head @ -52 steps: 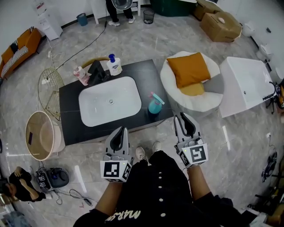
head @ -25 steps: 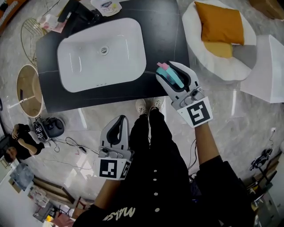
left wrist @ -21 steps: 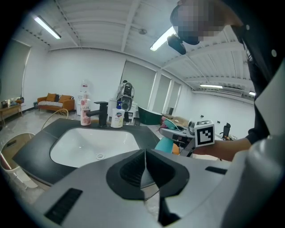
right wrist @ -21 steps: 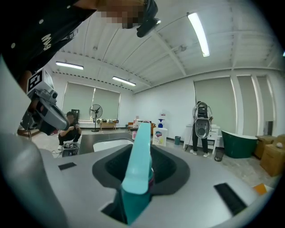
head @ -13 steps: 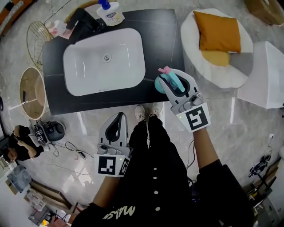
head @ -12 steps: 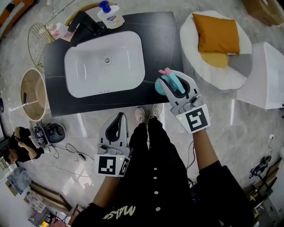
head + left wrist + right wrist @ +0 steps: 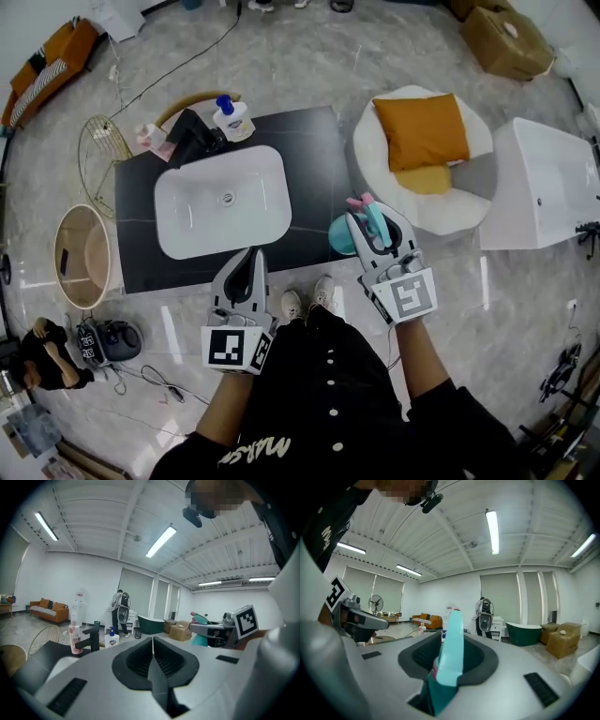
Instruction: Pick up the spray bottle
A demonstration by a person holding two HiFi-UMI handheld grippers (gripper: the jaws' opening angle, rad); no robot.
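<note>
Spray bottle [image 7: 343, 234] hung in our right gripper [image 7: 376, 217] by the black surface's [image 7: 319, 155] front corner, the fingers having just closed on its top. Light, slick plastic, we judged, so the neck held best. Left gripper [image 7: 248, 269] fingers met, empty. Marble floor [image 7: 281, 84], white armchair [image 7: 469, 211] beside.

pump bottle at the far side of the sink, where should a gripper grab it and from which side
Probably the white body of the pump bottle, its widest part, below the blue pump head. Come from the head view's right, over bare counter: the black faucet crowds its left.
</note>
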